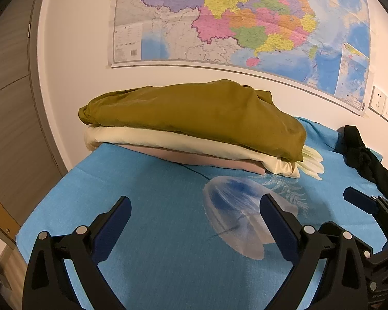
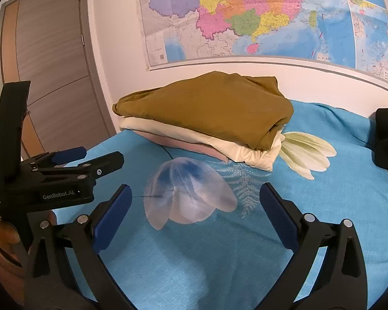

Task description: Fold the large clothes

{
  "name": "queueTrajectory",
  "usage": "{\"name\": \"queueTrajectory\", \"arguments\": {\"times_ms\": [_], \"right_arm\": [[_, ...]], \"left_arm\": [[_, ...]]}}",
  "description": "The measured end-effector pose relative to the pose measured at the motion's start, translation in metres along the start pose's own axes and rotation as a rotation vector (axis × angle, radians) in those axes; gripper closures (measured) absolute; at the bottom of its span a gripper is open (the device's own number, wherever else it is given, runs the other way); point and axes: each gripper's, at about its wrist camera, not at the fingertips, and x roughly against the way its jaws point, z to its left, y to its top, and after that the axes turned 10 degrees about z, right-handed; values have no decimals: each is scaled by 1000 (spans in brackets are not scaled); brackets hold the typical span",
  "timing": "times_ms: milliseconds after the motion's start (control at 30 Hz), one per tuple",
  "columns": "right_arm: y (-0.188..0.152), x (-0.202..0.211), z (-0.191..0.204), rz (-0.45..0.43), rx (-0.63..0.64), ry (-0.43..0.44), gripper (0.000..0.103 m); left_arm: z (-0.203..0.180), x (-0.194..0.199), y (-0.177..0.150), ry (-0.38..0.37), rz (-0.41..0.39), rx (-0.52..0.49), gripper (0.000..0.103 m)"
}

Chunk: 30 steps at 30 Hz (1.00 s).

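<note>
- A stack of folded clothes (image 1: 194,131) is seen at the far left corner of a bed, close against the white wall: an olive-brown garment (image 1: 194,113) lies on top, a cream garment (image 1: 168,142) beneath it and a pink garment (image 1: 194,159) at the bottom.
- A crumpled black garment (image 1: 364,155) is seen unfolded near the far right edge of the bed, well apart from the stack.
- The bed is covered by a blue sheet (image 1: 155,232) printed with a pale translucent flower (image 1: 235,214), a white fern (image 2: 243,183) and cream petals (image 2: 307,152); the petals show just beside the stack's right end.
- A large coloured map (image 1: 245,20) is fixed to the wall above the stack, and white wall sockets (image 1: 385,106) are set to its lower right.
- A grey-brown door (image 2: 54,72) with a grey frame stands left of the bed.
- The left gripper (image 1: 195,211) is held low above the near part of the sheet, its blue-padded jaws spread wide and holding nothing.
- The right gripper (image 2: 195,201) is held likewise, just beside the left one, jaws wide and empty, aimed toward the stack.
- Part of a hand (image 2: 5,235) is glimpsed at the left edge of the right wrist view, under the left gripper's black body.
</note>
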Motion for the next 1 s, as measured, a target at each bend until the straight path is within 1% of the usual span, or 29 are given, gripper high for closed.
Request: {"name": "queueTrajectory", "arguments": {"times_ms": [1000], "right_arm": [[-2, -2, 1, 4, -10, 7, 6]], "left_arm": [[-3, -6, -6, -10, 27, 5, 7]]}}
